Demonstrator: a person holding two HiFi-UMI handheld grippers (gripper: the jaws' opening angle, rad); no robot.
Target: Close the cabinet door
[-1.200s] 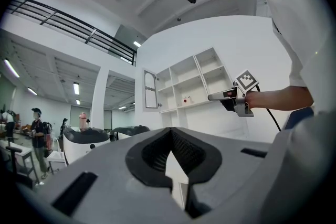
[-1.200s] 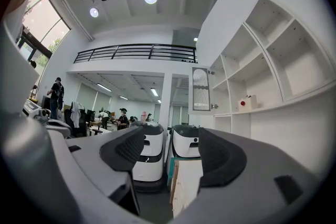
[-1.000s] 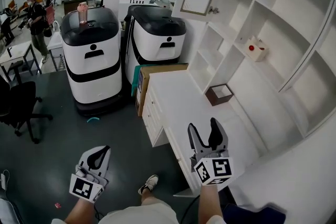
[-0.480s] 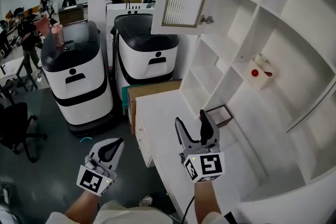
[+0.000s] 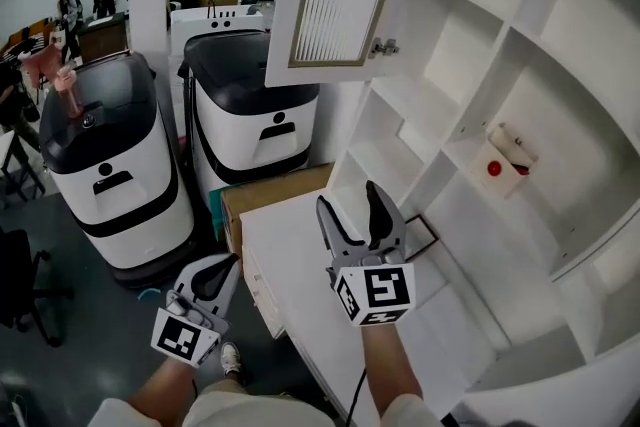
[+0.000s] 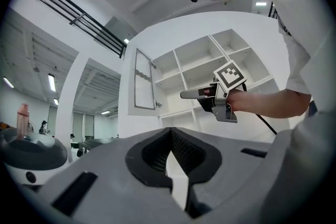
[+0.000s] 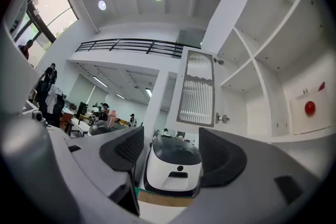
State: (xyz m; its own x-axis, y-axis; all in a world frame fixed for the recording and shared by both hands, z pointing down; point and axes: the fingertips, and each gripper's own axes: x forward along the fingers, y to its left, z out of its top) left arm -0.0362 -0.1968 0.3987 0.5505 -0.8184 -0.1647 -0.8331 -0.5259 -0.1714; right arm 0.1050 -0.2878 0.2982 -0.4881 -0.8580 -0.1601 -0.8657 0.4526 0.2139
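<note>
The white cabinet door (image 5: 335, 0) with a ribbed glass panel stands swung open at the top of the shelving unit (image 5: 520, 45), its small metal knob (image 5: 383, 46) at the lower right corner. My right gripper (image 5: 358, 215) hovers over the white desk (image 5: 300, 295), well below the door, jaws open and empty. The right gripper view shows the door (image 7: 197, 89) ahead and above the open right gripper (image 7: 170, 149). My left gripper (image 5: 205, 287) hangs lower left, off the desk's edge, shut on nothing. From the left gripper (image 6: 170, 131) the door (image 6: 142, 81) and the right gripper (image 6: 210, 97) both show.
Two white-and-black service robots (image 5: 255, 115) (image 5: 105, 165) stand left of the desk, a cardboard box (image 5: 270, 190) between them and it. A small brown tray (image 5: 425, 227) sits on the desk. A white box with a red button (image 5: 500, 165) sits on a shelf. People stand far back left.
Both grippers have travelled forward and a little up toward the shelving. The open door now looms larger and nearer the middle of the head view. Neither gripper's jaws changed.
</note>
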